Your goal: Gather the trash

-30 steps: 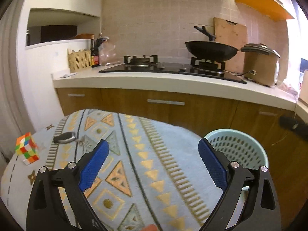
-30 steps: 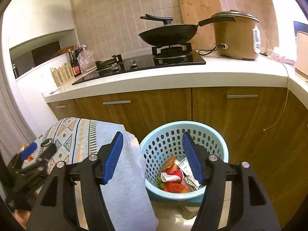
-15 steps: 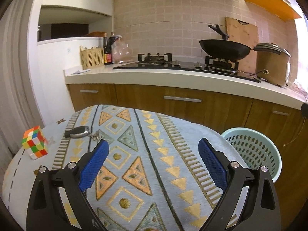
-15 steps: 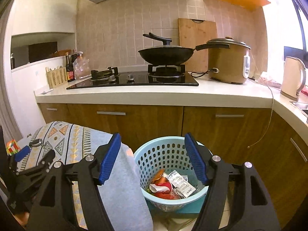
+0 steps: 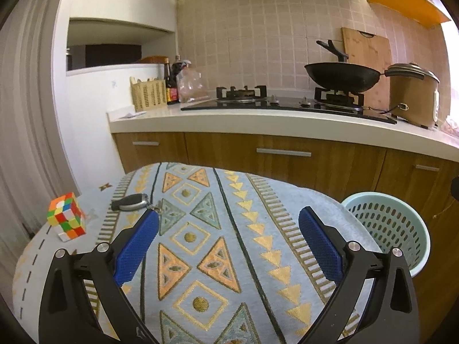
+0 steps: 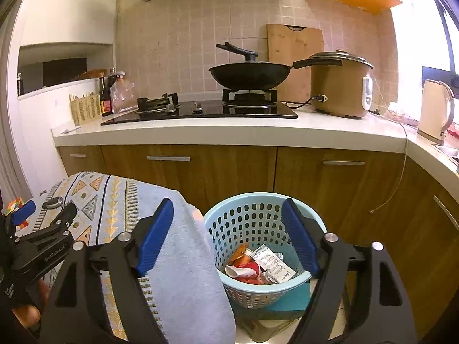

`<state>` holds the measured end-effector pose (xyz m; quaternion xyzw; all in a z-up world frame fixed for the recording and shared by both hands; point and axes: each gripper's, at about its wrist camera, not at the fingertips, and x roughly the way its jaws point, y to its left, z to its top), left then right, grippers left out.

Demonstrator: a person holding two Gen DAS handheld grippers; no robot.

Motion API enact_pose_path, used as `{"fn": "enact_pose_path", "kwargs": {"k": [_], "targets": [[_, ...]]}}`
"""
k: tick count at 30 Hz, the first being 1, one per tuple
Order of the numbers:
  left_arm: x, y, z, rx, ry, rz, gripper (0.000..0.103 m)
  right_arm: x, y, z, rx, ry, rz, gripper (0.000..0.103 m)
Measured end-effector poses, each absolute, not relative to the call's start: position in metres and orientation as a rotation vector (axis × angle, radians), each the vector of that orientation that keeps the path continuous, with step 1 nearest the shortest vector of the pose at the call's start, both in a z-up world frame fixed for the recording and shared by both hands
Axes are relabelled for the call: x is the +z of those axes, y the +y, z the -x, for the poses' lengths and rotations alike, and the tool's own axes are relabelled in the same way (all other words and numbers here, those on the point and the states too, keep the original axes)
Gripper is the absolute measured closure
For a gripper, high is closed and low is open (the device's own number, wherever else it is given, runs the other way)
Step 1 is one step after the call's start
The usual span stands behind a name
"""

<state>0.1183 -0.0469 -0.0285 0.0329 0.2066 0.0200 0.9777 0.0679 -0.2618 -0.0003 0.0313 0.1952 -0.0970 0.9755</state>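
Observation:
A light-blue perforated waste basket point(image 6: 258, 218) stands on the floor right of the cloth-covered table; it also shows in the left wrist view point(image 5: 384, 223). Inside it lie crumpled red, orange and white wrappers point(image 6: 259, 263). My right gripper point(image 6: 228, 235) is open and empty, held above and in front of the basket. My left gripper point(image 5: 228, 238) is open and empty above the patterned tablecloth point(image 5: 206, 243); its body also shows in the right wrist view point(image 6: 43, 229). No trash shows on the cloth.
A car key point(image 5: 132, 202) and a colour cube point(image 5: 67, 216) lie at the table's left. Behind are wooden cabinets point(image 6: 229, 169), a counter with a hob, a black wok point(image 6: 249, 74), a rice cooker point(image 6: 340, 86) and a kettle point(image 6: 436, 111).
Both grippers have drawn back and risen, so table and basket sit farther off and lower. Both stayed open and empty.

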Motion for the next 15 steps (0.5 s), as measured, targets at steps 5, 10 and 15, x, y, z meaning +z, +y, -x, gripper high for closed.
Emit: {"fn": "enact_pose_path", "kwargs": {"k": [5,10,15], "targets": [[-0.0273,-0.0458,-0.1171,0.04,0.416,-0.062,0.008,0.0015,-0.2638,-0.062,-0.213,0.381,-0.058,0.029],[-0.0265,-0.0449,-0.1159,0.036,0.41,-0.062,0.008,0.0007,-0.2647,-0.0598,-0.213,0.384,-0.066,0.029],[-0.0273,-0.0447,-0.1155,0.017,0.415,-0.065,0.008,-0.0008,-0.2627,-0.0605,-0.21,0.392,-0.069,0.028]]}}
